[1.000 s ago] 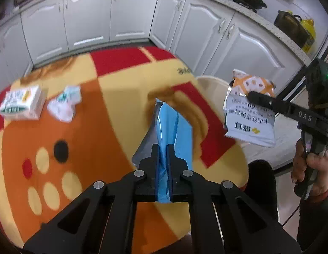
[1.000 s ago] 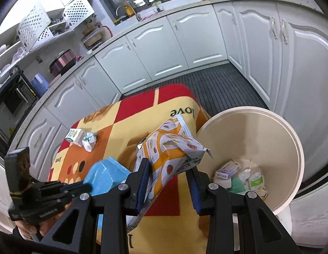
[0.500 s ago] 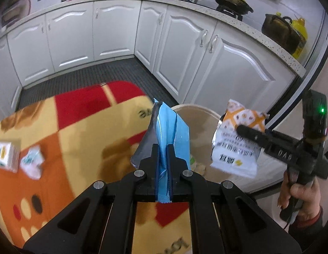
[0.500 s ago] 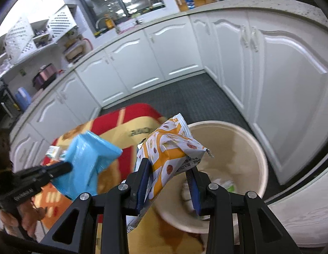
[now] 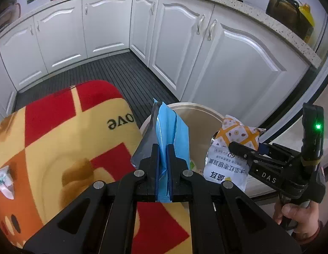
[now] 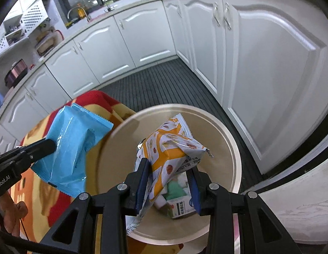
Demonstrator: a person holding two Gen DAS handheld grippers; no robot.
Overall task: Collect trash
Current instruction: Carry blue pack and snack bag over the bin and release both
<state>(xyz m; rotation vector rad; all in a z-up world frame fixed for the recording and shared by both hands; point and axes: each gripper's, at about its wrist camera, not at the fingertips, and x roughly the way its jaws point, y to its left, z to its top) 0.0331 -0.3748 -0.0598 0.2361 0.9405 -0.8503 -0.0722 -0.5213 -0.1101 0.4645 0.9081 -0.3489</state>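
Wrapper (image 6: 168, 148) — in hand-held gripper (image 6: 167, 180) — above bin (image 6: 231, 139)

Left matte-black two-finger plastic gripper (image 5: 163, 163): angular linkage arms w/ triangular cut-outs, four silver round pivot screws, blue pad strips along inner finger faces. Right matte-black two-finger plastic gripper (image 6: 167, 180): same build, blue pads, silver screws; seen from left cam, body bears white "DAS" lettering, upright black handle w/ green LED lit. Bare-skinned right hand (image 5: 295, 212): reddish cuff at wrist. Bare-skinned left hand (image 6: 12, 216): thin black cable alongside.
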